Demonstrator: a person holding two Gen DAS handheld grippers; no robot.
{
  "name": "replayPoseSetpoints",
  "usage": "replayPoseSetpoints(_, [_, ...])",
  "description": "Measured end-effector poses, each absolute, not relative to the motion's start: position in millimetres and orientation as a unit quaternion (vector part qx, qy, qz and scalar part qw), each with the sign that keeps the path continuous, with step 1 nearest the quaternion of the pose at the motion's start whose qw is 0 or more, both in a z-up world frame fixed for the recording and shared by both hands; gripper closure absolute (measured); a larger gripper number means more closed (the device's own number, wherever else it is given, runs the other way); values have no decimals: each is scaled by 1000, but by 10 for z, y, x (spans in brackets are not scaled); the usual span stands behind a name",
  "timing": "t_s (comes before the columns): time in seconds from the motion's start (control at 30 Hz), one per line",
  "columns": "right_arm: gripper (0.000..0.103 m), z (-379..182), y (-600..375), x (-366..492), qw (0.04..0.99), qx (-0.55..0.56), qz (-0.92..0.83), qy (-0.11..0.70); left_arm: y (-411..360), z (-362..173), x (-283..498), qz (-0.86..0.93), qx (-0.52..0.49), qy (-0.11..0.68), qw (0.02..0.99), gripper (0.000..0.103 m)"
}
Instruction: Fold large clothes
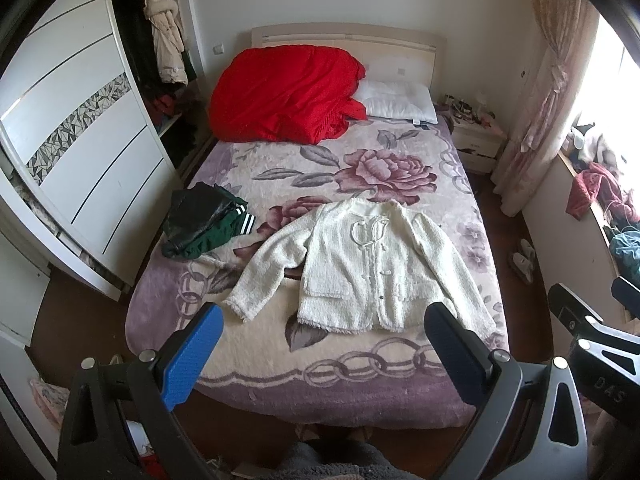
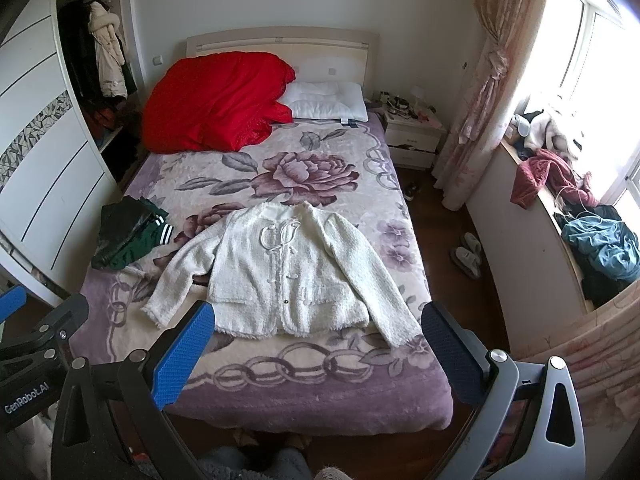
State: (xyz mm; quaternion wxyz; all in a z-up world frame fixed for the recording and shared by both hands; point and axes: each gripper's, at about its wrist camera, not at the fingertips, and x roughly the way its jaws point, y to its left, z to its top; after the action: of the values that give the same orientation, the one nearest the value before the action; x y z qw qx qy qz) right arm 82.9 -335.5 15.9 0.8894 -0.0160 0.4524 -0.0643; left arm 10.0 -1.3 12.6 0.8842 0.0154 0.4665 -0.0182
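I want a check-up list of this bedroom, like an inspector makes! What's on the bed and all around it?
Surface: bed blanket, floral, lies flat.
Job's things: white cardigan spread flat, front up, unfolded.
Clutter: green and black clothes pile; red quilt; pillow.
Grippers: left hand-held gripper open, empty; right hand-held gripper open, empty.
Cables: nothing seen.
Surroundings: wardrobe, nightstand, slippers, clothes on windowsill.
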Motion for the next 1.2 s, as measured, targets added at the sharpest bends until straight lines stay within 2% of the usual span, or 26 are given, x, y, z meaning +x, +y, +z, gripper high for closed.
replayPoseSetpoints(1.2, [0,438,-3069,886,897,-17,-59,439,15,309,195,-17,5,453,891,0])
